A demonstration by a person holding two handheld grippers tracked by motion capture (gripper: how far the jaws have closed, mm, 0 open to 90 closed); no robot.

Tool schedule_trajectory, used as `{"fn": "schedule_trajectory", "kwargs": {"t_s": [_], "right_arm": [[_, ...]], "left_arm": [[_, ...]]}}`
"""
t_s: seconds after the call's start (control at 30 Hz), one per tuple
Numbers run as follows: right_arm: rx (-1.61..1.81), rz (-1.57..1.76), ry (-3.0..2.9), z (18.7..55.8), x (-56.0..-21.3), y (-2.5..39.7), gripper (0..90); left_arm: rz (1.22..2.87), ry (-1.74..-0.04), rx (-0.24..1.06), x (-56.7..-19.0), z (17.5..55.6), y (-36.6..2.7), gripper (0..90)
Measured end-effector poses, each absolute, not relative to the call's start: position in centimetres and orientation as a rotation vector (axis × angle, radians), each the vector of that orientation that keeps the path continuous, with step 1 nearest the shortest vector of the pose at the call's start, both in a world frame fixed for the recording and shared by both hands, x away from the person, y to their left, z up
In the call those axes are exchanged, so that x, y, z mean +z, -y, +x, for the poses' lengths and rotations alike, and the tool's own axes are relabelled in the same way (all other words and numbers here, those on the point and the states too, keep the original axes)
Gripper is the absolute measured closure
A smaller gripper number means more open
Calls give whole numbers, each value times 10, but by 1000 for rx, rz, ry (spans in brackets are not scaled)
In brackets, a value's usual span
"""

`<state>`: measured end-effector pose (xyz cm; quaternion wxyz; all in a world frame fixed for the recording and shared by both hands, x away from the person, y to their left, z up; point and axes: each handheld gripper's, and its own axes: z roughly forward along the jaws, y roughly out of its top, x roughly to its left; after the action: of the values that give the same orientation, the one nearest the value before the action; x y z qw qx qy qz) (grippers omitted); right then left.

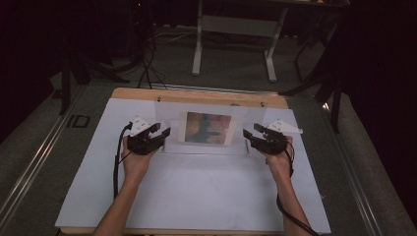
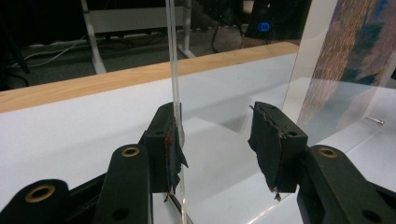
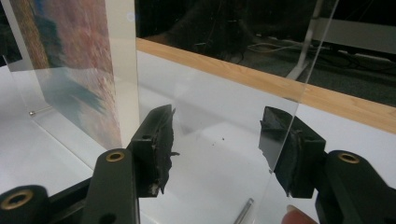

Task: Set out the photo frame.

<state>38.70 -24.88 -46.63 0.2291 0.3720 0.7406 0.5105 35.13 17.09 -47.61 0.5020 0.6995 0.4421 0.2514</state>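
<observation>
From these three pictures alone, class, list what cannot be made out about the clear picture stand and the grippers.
- Picture: what it depicts; blurred in the high view, cut off by the edge in both gripper views.
- Clear stand: its base; hidden behind the left gripper jaws.
- Right gripper: whether the far pad touches the pane edge; glare hides it.

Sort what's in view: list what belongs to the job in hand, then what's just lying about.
In the job:
- clear picture stand, upright on the table
- colourful picture inside it
- left gripper, open at the stand's left edge
- right gripper, open at its right edge

Just about:
- white sheet covering the table
- wooden table edge
- white desk frame behind
- cables on floor
</observation>
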Motion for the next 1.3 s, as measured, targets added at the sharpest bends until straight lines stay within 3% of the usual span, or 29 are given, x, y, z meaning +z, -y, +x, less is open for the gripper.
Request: {"fn": "schedule_trajectory", "kwargs": {"t_s": [1.03, 1.3], "right_arm": [[1421, 993, -2051, 370, -468, 250, 437], [1387, 983, -2050, 367, -468, 250, 410]], "left_arm": [[1669, -1070, 584, -479, 331, -173, 538], [1689, -1089, 628, -480, 328, -176, 446]]}}
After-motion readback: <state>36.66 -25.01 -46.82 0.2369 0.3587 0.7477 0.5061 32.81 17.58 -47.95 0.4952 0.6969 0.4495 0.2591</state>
